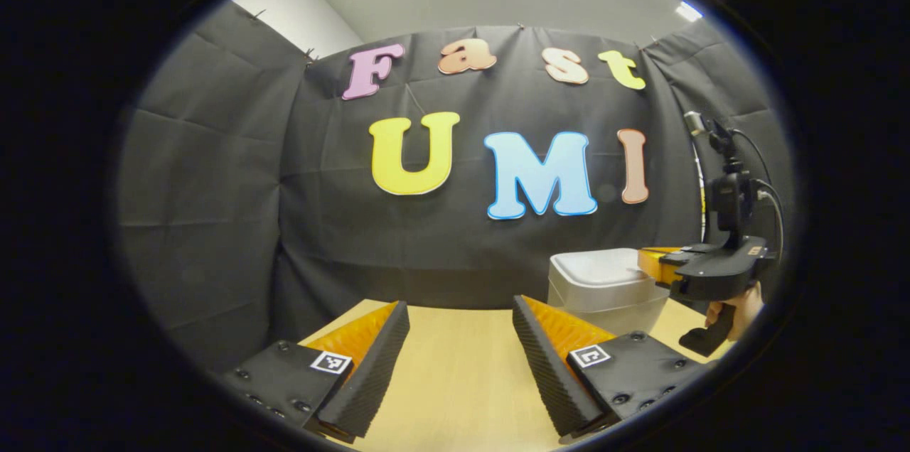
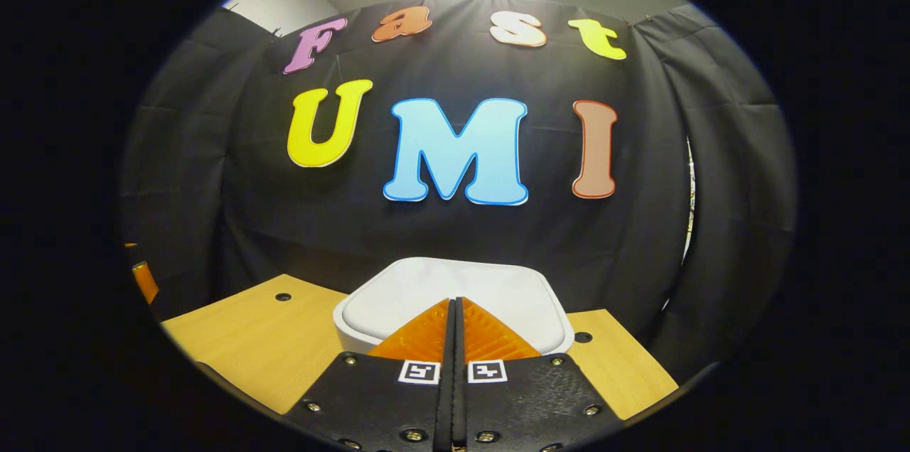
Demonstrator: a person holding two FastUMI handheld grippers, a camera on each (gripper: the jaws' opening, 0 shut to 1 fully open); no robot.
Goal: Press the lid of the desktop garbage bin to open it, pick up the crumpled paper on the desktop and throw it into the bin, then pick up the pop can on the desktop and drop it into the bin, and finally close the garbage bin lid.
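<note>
while lid-down, one bin (image 2: pixel 455 296), two grippers: left (image 1: pixel 461 313), right (image 2: pixel 455 303).

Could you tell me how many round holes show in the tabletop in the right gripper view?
2: one hole lies left of the bin, the other hole at its right; more may be hidden.

No legible text; only coded markers.

bin (image 1: pixel 604 288) blocks right, desk (image 1: pixel 455 374) mid open
</note>
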